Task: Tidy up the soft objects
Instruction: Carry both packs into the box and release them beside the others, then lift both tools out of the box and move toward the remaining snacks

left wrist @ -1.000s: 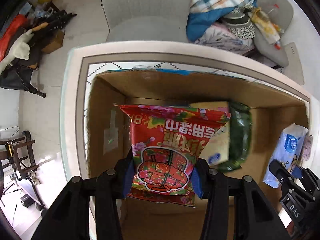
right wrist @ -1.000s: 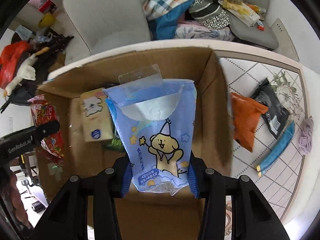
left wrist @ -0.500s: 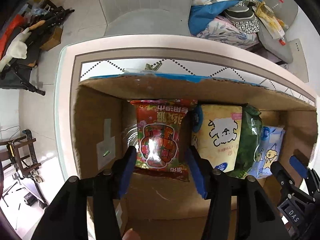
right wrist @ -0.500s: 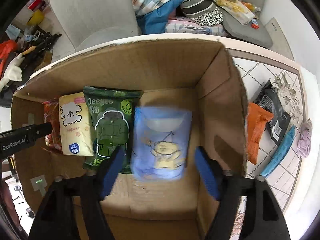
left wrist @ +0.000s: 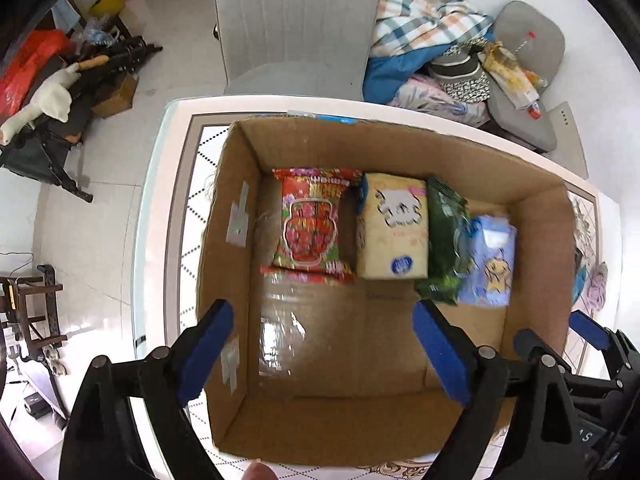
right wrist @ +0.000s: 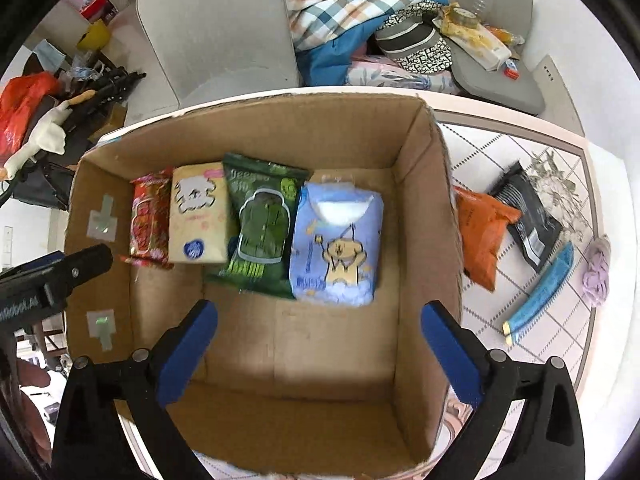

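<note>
The left gripper [left wrist: 320,350] is pointing down into a cardboard box [left wrist: 400,148], its jaws opening wide with nothing between them; only the bare box floor is showing in the gap. The right gripper [right wrist: 320,346] is doing the same over the other half of the box [right wrist: 280,128], jaws opening and gripping nothing.

Beyond the fingertips, four soft packs are lying flat in a row along the far wall of the box. From the left: a red pack [left wrist: 312,224], a yellow pack [left wrist: 394,228] touching it, a green pack [right wrist: 260,224] overlapping the yellow one's edge, and a blue pack [right wrist: 336,244] with a cartoon animal, lying partly over the green pack's edge.

The box is sitting on a white table [right wrist: 520,148]. To the right of the box, an orange pack [right wrist: 480,232], a black pack [right wrist: 528,216], a blue strip [right wrist: 540,292] and a purple bundle [right wrist: 596,268] are lying on the table. Past the table, a grey chair [left wrist: 296,24] is standing beside a pile of clothes [right wrist: 360,8].
</note>
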Motion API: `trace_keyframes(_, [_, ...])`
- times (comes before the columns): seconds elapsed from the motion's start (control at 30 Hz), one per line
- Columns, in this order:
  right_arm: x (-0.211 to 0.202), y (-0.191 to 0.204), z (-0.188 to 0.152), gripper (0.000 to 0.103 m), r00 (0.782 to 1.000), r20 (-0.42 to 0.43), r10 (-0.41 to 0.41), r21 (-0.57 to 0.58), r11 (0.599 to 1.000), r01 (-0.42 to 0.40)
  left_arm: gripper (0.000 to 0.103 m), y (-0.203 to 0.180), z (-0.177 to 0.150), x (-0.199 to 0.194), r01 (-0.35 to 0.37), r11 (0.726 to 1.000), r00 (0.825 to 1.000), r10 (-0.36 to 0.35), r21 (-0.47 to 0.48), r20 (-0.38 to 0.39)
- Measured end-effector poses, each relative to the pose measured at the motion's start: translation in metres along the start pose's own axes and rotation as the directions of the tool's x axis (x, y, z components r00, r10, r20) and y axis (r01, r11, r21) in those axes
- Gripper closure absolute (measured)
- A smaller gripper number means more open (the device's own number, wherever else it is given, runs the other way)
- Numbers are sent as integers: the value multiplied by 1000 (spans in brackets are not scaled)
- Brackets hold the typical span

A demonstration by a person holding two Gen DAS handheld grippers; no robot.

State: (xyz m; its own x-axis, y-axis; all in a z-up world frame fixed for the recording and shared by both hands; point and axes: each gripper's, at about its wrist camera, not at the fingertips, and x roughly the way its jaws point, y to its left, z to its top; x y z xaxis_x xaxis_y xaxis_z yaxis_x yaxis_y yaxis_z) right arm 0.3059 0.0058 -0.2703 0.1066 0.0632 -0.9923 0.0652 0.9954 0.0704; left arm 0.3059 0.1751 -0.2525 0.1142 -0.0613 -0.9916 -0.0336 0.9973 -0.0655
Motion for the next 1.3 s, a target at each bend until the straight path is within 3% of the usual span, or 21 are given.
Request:
trace_keyframes(0.07, [-6,1,-10,0,1000,0,13,-1,1000,-13,3,-1,-14,-11,10,1000,1000,-10,1,24])
trace_keyframes(0.3, [-43,1,-45,0,998,57,24,-17,1000,-24,3,-5,-50,-49,47,999,996,-46,-4,83])
trace_keyframes(0.43, [-70,-2,-63,0,996,89,25,-28,999,-22,0,-8,-70,-76,28,999,991,-31,24,127])
trace_keyframes(0.83, [-156,-9,-126,0,978,200,64,-57,997,-54,0,-18,-123,-163,36,999,959,-43,31,282])
trace_keyframes(1.07, [-195,-14,-153,0,966,241,90,-55,995,-79,0,-16,-147,-194,35,999,951,-41,25,308])
trace_keyframes(1.3, [-218,-18,-160,0,952,271,142,-73,989,-126,0,-22,-157,-203,41,999,952,-42,9,302])
